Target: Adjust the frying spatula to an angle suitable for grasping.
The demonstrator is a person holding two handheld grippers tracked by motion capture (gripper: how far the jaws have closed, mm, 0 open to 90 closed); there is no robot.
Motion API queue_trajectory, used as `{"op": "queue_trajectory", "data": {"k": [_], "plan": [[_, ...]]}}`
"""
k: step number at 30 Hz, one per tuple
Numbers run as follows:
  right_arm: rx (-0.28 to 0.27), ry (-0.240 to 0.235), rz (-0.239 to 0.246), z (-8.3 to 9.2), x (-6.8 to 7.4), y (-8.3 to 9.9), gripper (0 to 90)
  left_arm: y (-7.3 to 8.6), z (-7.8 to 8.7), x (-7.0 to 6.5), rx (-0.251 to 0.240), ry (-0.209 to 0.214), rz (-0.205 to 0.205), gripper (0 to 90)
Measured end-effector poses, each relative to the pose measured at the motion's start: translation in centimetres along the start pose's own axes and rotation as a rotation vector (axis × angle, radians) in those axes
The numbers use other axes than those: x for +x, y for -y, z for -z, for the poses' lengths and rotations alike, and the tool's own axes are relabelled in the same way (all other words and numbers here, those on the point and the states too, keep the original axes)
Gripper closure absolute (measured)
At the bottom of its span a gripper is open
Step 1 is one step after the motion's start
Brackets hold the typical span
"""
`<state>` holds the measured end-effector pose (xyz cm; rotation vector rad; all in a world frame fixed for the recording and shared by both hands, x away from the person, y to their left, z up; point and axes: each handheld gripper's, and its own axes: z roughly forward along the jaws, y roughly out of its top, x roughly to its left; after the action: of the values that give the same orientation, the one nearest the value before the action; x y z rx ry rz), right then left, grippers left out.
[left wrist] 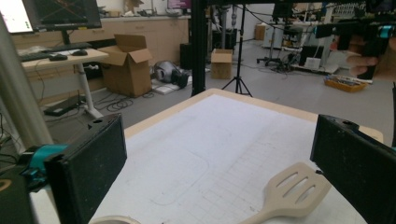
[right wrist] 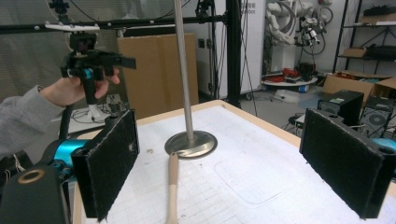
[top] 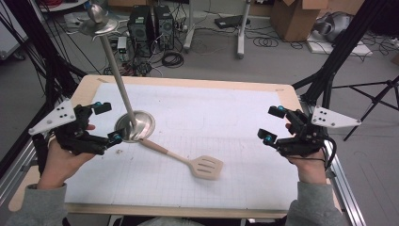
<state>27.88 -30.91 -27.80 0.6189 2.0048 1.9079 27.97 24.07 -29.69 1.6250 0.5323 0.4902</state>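
No legible text, labels, brand marks or numbers anywhere. The white mat (top: 197, 117) on the tabletop (top: 188, 83) carries a faint printed grid and outline shapes, with no characters readable on it. The monitor (left wrist: 51, 14) seen in the left gripper view shows screen content too blurred to read. Cardboard boxes (left wrist: 125, 63) on the floor show no markings that can be made out.

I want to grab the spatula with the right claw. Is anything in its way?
No, nothing visible blocks it. The right claw is open, and only bare table lies between it and the spatula. The metal stand sits beyond the handle end, out of the way.
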Motion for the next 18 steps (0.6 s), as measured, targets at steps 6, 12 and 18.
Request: {"op": "queue_trajectory", "data": {"k": [6, 12, 18], "plan": [[0.005, -0.005, -0.009, 0.0, 0.1, 0.1, 10.9, 1.7, -1.1, 0.2, 0.012, 0.016, 0.027, 22.3], [0.004, -0.008, -0.014, 0.0, 0.0, 0.2, 10.9, 3.2, -2.1, 0.2, 0.065, 0.048, 0.034, 38.0], [0.003, -0.008, -0.013, 0.1, -0.1, 0.2, 10.9, 4.2, -2.8, 0.0, 0.098, 0.066, 0.009, 50.2]]}}
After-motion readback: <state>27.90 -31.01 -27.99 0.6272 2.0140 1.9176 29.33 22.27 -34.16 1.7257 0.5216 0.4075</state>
